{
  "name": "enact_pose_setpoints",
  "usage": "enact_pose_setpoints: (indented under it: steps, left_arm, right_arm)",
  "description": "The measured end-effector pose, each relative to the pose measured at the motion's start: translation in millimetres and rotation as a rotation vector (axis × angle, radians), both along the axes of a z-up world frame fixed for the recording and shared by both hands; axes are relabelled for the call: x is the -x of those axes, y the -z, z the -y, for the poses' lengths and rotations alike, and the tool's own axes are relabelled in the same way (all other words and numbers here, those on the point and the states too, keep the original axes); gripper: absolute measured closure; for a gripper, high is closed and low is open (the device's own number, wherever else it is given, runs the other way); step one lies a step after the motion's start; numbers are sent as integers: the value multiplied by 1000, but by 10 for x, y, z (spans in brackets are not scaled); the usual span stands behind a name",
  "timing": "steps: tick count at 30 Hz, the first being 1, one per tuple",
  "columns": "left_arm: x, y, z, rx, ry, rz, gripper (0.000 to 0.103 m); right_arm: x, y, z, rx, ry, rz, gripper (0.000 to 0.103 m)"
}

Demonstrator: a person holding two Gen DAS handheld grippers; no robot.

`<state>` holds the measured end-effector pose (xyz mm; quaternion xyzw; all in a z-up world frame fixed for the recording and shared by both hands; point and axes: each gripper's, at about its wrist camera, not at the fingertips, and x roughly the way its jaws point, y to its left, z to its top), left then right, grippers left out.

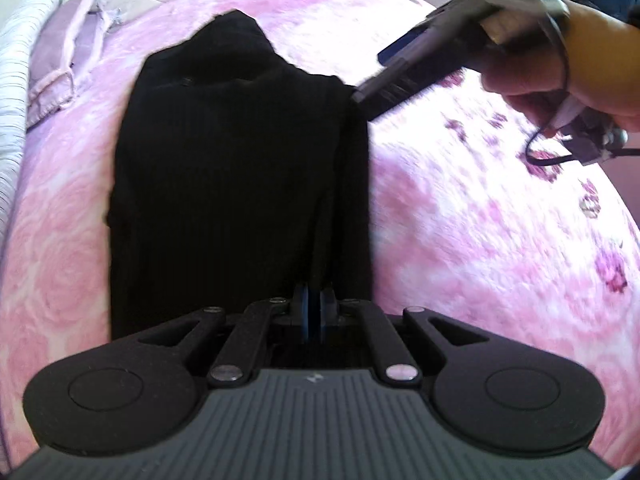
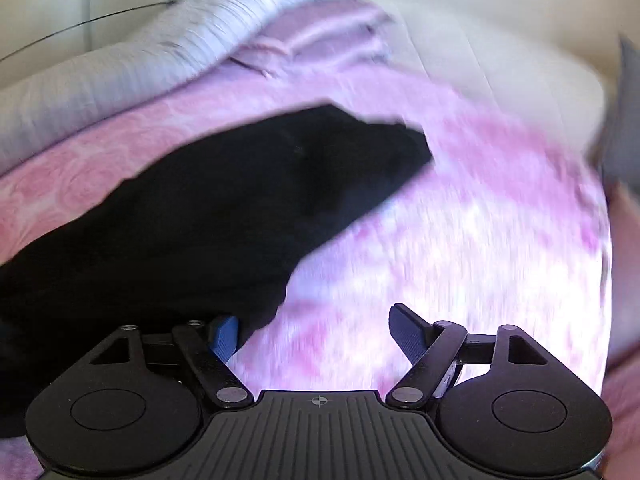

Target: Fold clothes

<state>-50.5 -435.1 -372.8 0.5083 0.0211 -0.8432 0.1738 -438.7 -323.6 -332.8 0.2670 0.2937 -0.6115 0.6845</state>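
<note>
A black ribbed garment lies folded lengthwise on a pink rose-patterned blanket. My left gripper is shut at the garment's near hem; whether cloth is pinched between the pads is hard to tell. In the left wrist view my right gripper hovers at the garment's far right corner, held by a hand. In the right wrist view the right gripper is open and empty above the blanket, its left fingertip at the edge of the black garment.
A folded lilac cloth and a striped white cover lie at the bed's left side. A cream mattress shows beyond the blanket. A cable hangs under the right hand.
</note>
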Motion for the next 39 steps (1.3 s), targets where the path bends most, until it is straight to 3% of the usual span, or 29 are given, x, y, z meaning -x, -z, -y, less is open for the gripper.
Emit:
enact_pose_setpoints:
  steps: [2,7,12,16,18,20,22,26,36,39]
  left_arm:
    - [10,58,-69,4,-6,2,100]
    - [-17,110,-105,71,-39,25,100]
    - [84,186,-256,139,61,103,99]
    - [130,244,-432,171,157,156,98]
    - [101,214,-483,135,159,154,97]
    - [52,168,-540,87,151,145,87]
    - [-28,95,-598,39,128,122,83]
    - [-249,-101,-626,-28,25,58,83]
    - [-1025,-385,1,-88,-427,-74,78]
    - [-1123,-310,203,-83,-504,-52,78]
  right_arm:
    - [49,53,40,-27,39,110,27]
    - [-46,120,223,-2,-71,130,27]
    - [244,-36,36,56,-64,75,29]
    - [478,-69,-118,-18,63,196,30]
    - [588,-73,-82,-66,133,306,30]
    - [721,-95,-121,-104,177,396,29]
    - [826,-155,-218,-110,223,412,30]
    - [1152,-279,-332,-148,357,350,30]
    - [663,-840,-167,-118,-32,227,30]
    - [353,-918,88,-93,-254,151,30]
